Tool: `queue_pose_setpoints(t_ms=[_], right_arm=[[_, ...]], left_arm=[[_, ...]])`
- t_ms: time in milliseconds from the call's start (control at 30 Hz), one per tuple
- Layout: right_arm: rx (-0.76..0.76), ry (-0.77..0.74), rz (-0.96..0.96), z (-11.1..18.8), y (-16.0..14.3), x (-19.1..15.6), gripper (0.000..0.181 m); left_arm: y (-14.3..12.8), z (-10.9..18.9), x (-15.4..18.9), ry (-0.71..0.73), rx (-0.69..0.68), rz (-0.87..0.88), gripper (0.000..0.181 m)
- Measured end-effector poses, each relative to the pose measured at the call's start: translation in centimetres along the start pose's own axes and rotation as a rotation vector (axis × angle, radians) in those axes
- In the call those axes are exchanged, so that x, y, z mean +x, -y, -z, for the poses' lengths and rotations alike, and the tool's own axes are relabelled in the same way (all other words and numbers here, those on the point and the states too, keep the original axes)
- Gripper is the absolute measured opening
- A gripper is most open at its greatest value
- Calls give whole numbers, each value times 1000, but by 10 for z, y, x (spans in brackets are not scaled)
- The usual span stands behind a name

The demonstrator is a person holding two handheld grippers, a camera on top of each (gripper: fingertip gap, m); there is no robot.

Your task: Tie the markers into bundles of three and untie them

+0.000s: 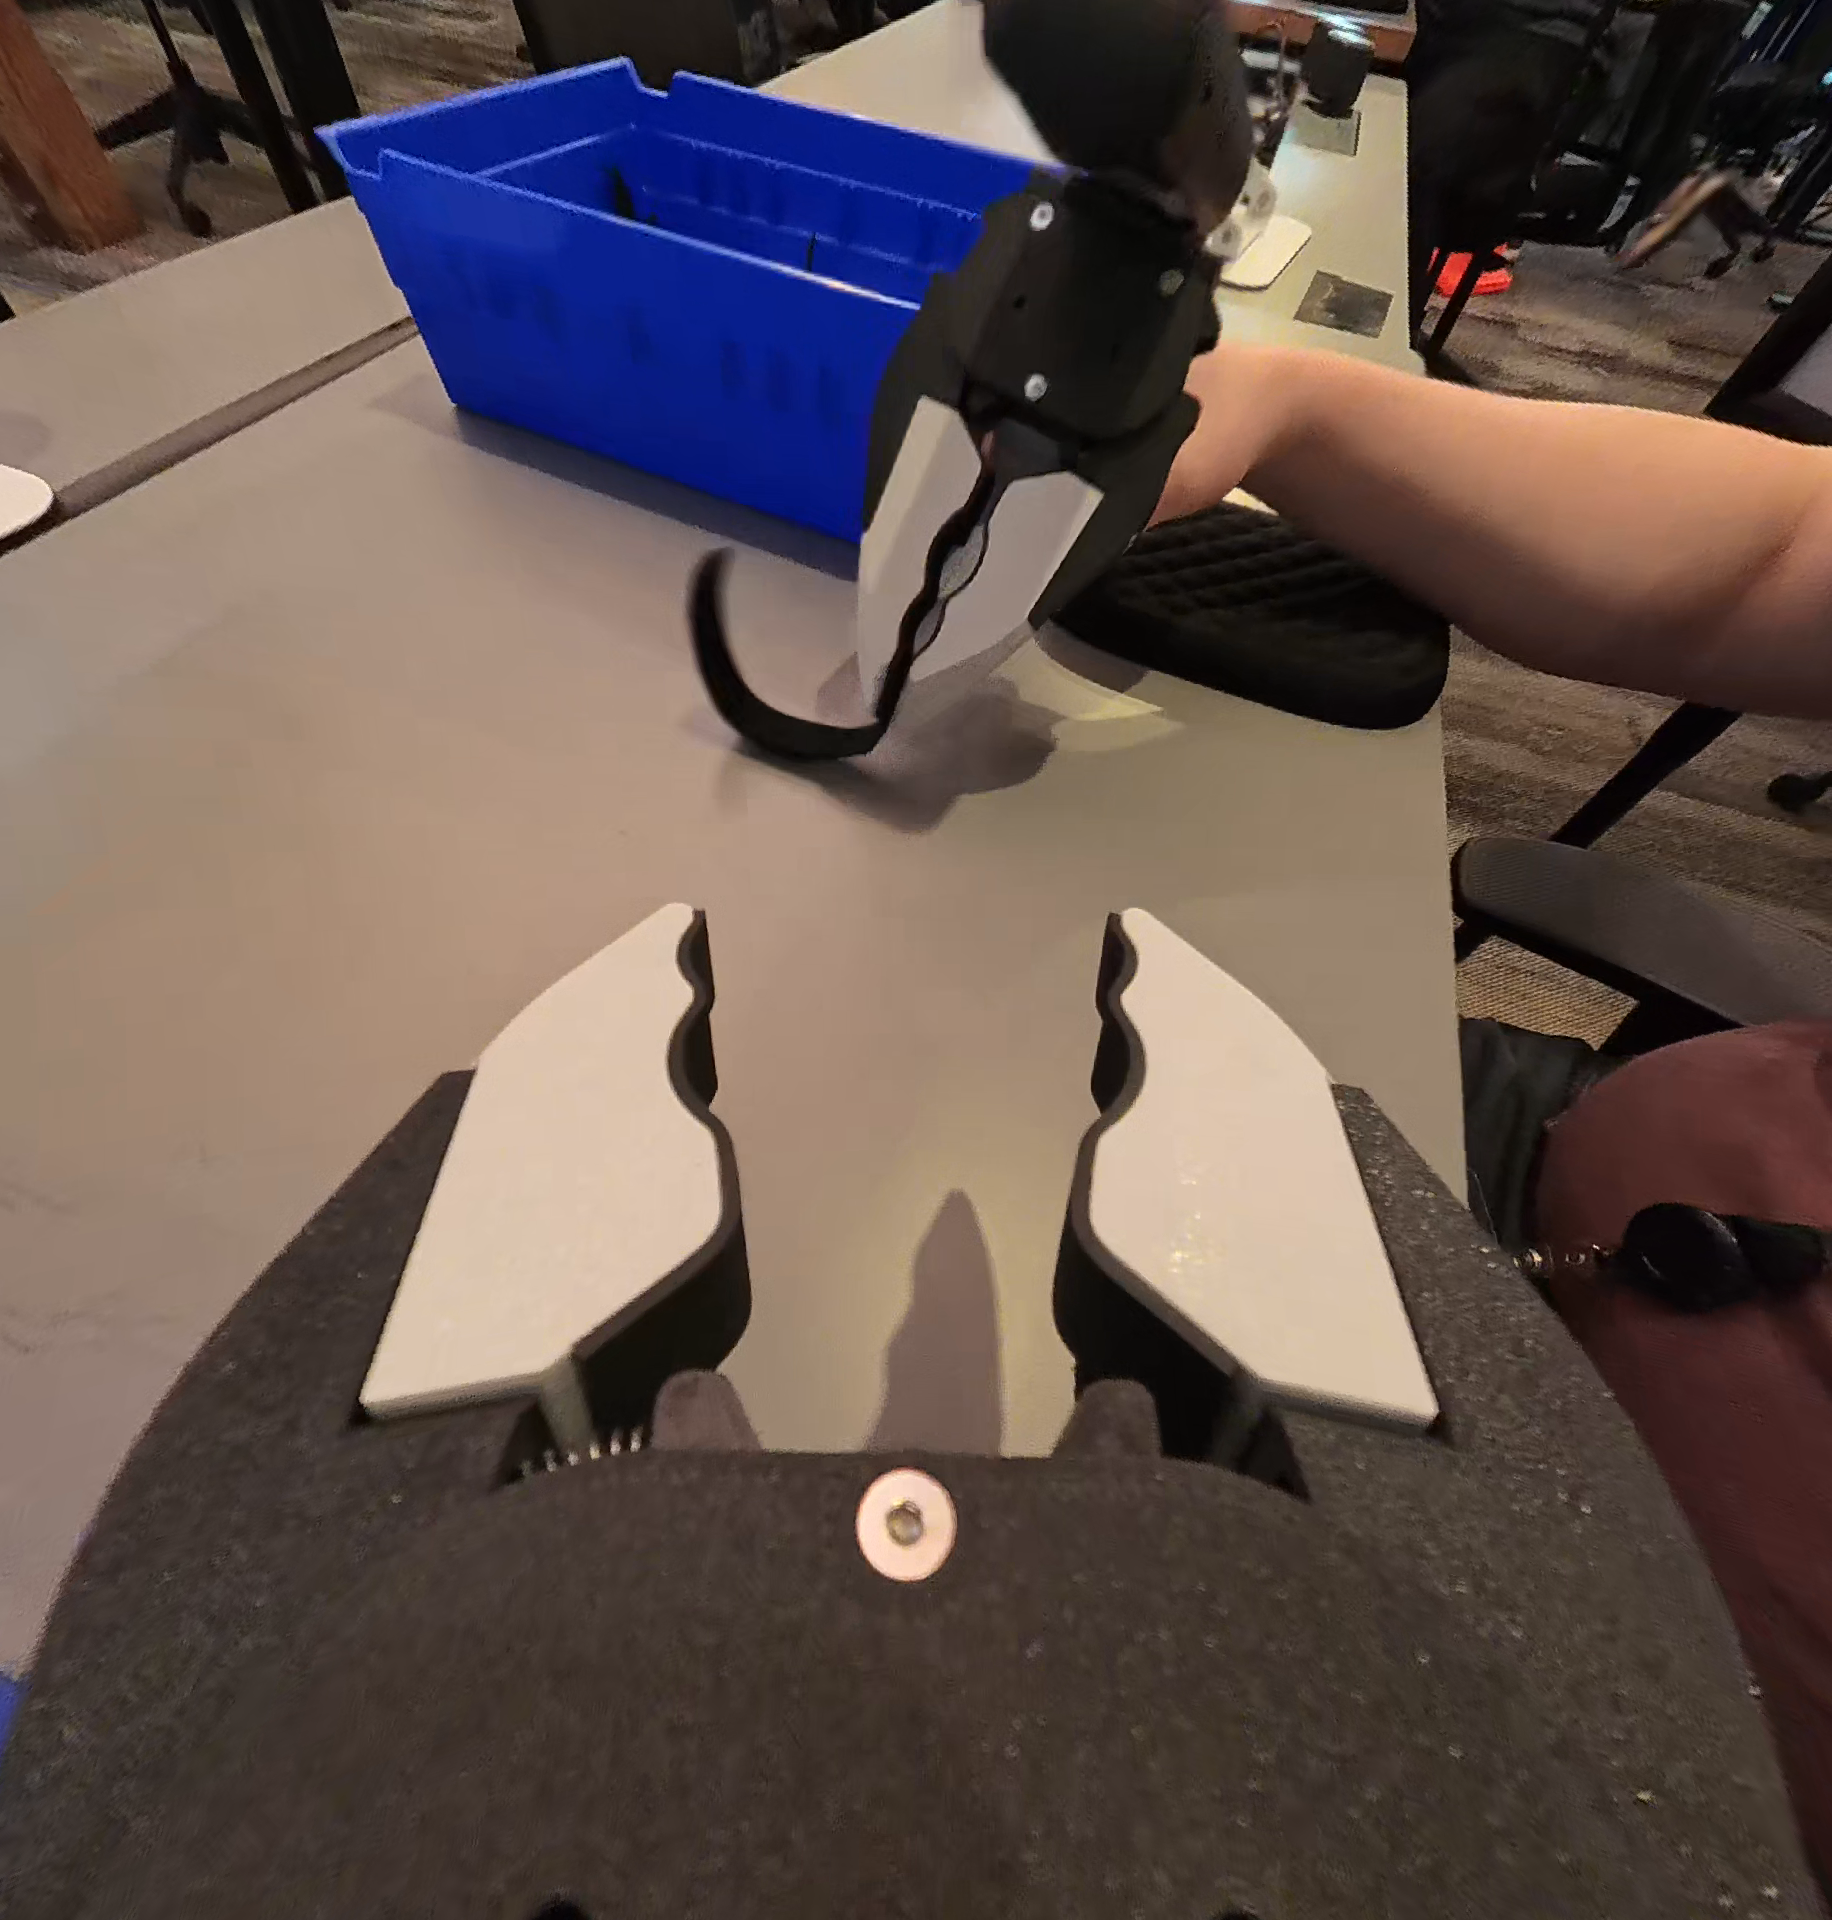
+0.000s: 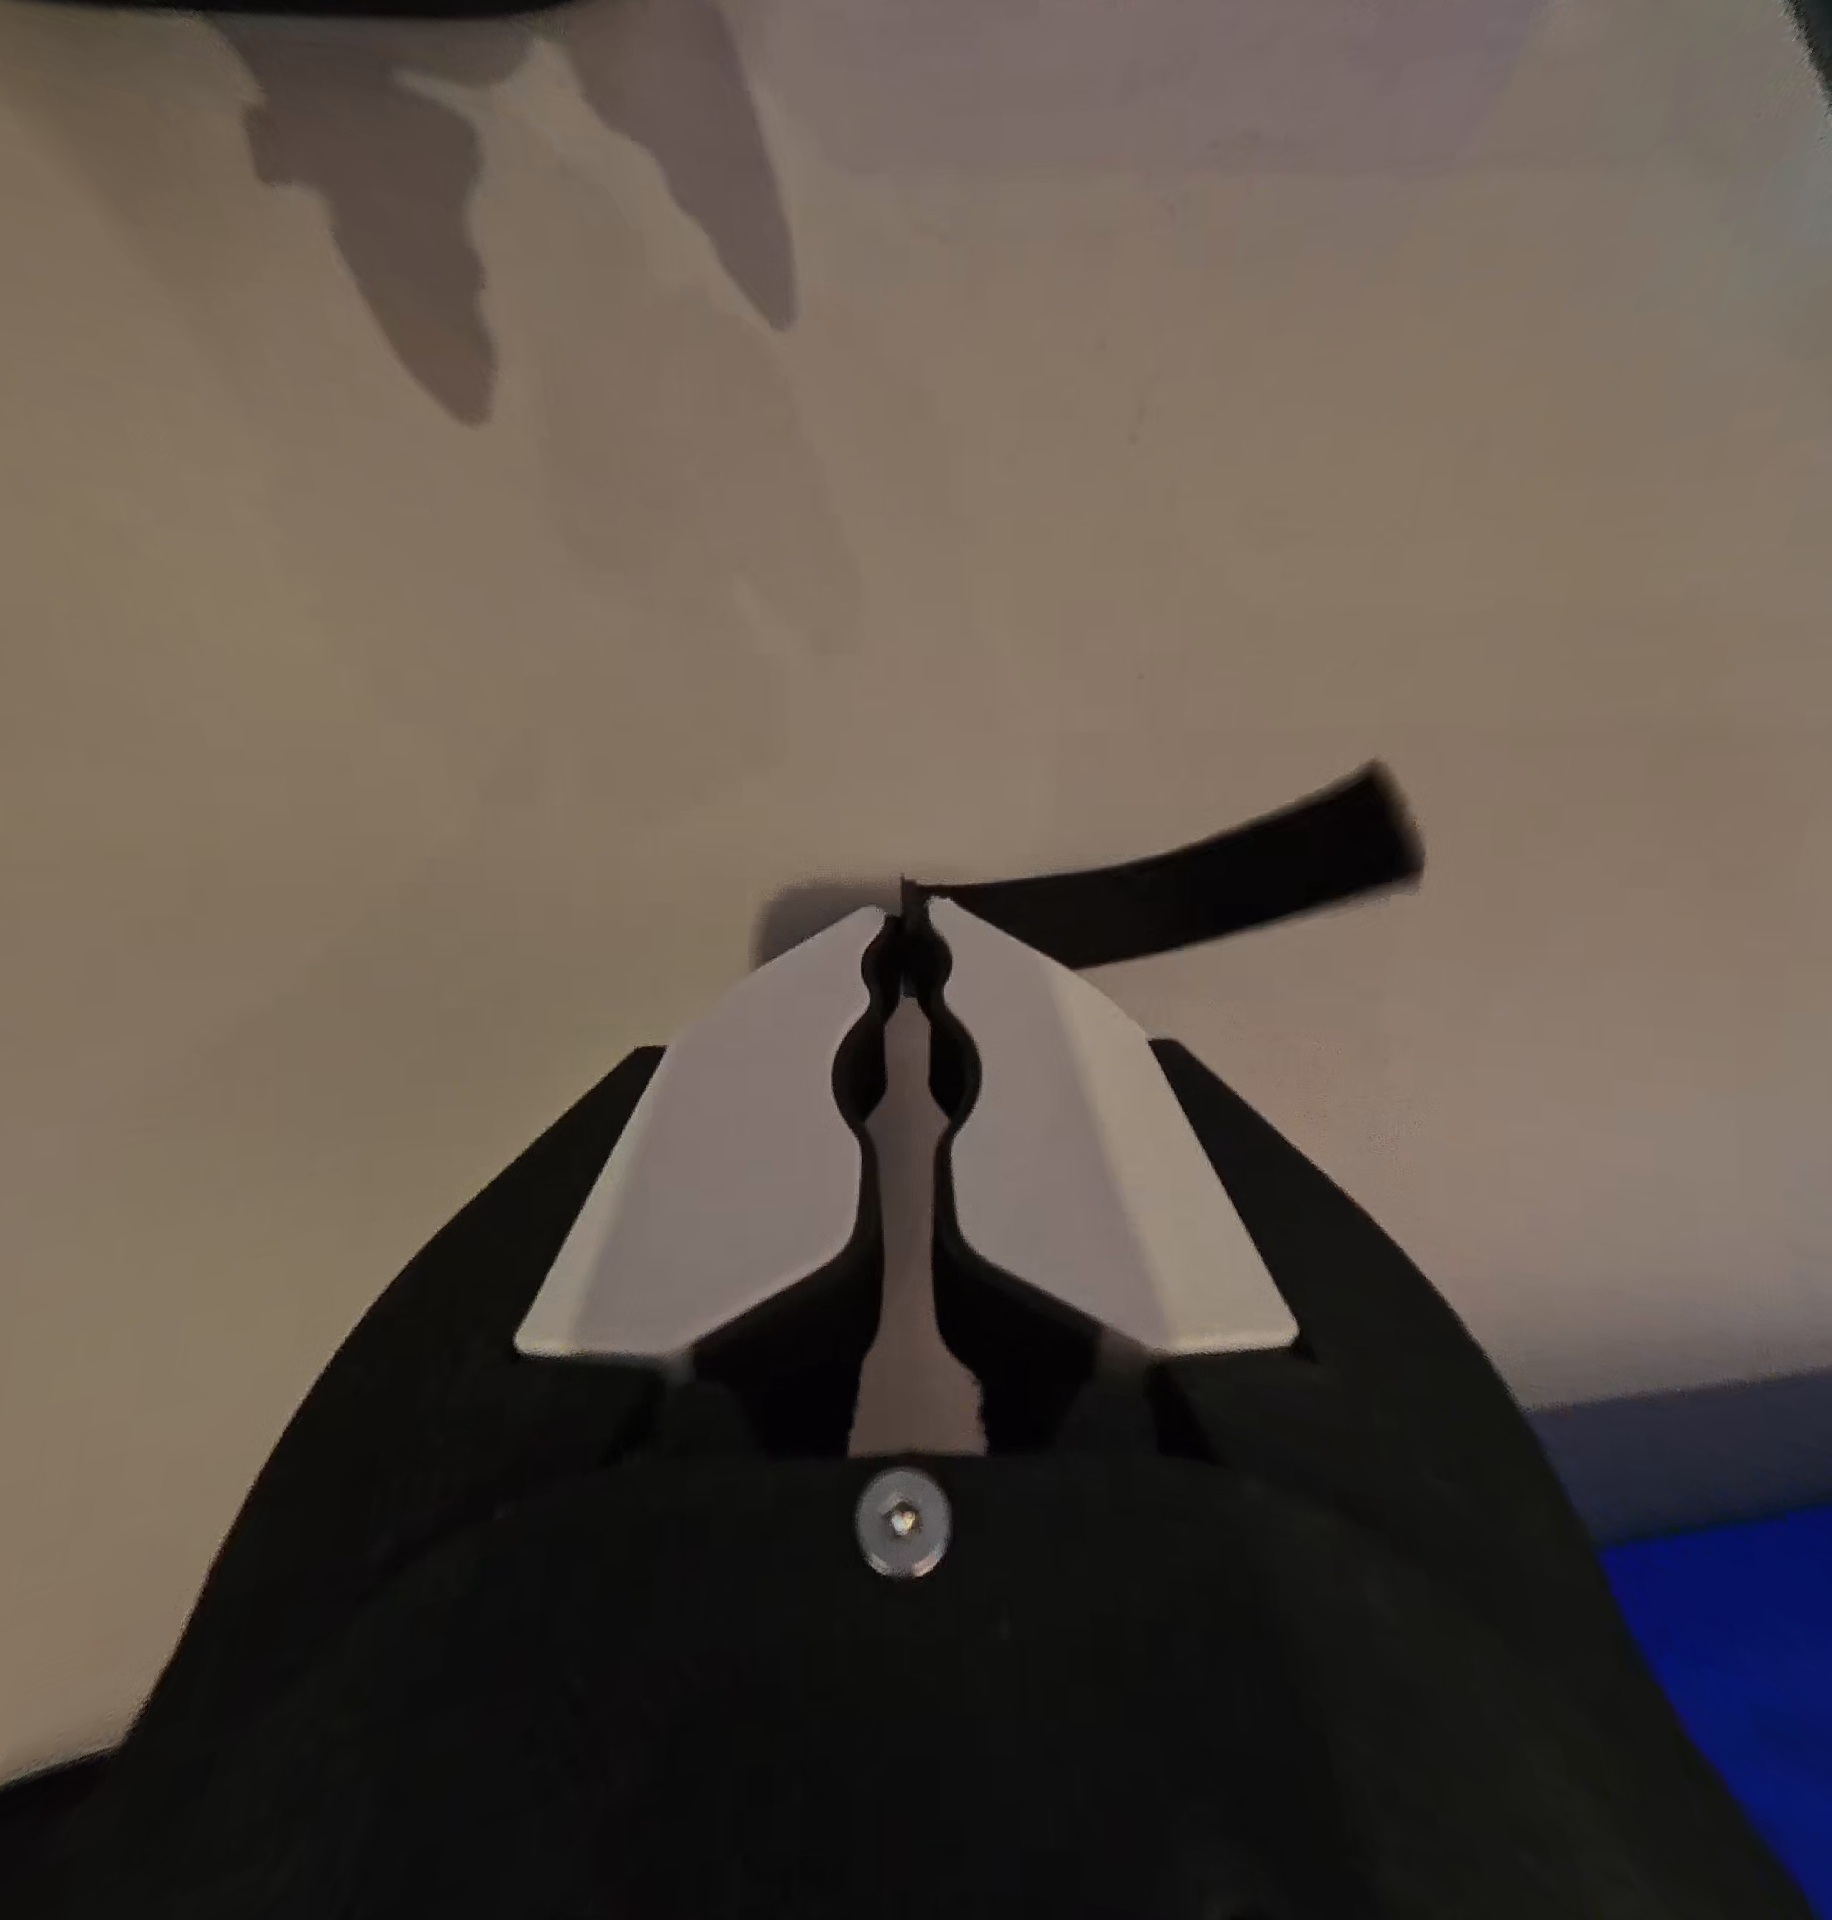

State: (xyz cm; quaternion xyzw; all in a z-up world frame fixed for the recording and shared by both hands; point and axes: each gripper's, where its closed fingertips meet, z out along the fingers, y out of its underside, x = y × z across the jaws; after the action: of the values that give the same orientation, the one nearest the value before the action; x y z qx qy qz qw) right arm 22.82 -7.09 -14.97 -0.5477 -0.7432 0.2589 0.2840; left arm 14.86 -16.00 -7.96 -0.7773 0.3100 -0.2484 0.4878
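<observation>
My right gripper (image 2: 904, 914) is shut on one end of a black strap (image 2: 1203, 883), which sticks out to the right over the grey table (image 2: 476, 727). In the left wrist view the right gripper (image 1: 881, 707) points down at the table, and the strap (image 1: 756, 707) curls up to its left. My left gripper (image 1: 904, 925) is open and empty, low over the table, nearer than the strap. No markers show in either view.
A blue bin (image 1: 631, 281) stands on the table behind the right gripper. A black mesh pad (image 1: 1265, 613) lies under the person's forearm (image 1: 1514, 551) at the table's right edge. Chairs and floor lie beyond that edge. My right fingertips sit around 15 centimetres from my left ones.
</observation>
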Motion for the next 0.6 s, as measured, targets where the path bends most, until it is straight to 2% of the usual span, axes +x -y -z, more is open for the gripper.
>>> queue_pose_setpoints(t_ms=[67, 133, 200, 267, 333, 400, 467, 600], right_arm=[[47, 7, 10, 11, 9, -6, 4], [94, -21, 67, 39, 24, -7, 4], [117, -121, 156, 92, 38, 11, 4], [141, -236, 194, 161, 43, 47, 4], [70, -336, 146, 213, 23, 99, 4], [-86, -384, 91, 237, -19, 148, 4], [-202, -379, 37, 242, -58, 180, 4], [-345, -300, -37, 222, -114, 207, 4]], left_arm=[[-3, -2, -1, -11, 2, 20, 71], [-5, -2, 0, -24, 4, 34, 71], [-6, -1, 2, -19, 4, 25, 70], [-6, 1, 5, -18, 1, 18, 69], [-5, 2, 9, -25, -1, 13, 69], [-3, 3, 13, -26, 2, 6, 69], [0, 2, 17, -28, 3, -7, 69], [3, -1, 20, -20, 0, -16, 69]])
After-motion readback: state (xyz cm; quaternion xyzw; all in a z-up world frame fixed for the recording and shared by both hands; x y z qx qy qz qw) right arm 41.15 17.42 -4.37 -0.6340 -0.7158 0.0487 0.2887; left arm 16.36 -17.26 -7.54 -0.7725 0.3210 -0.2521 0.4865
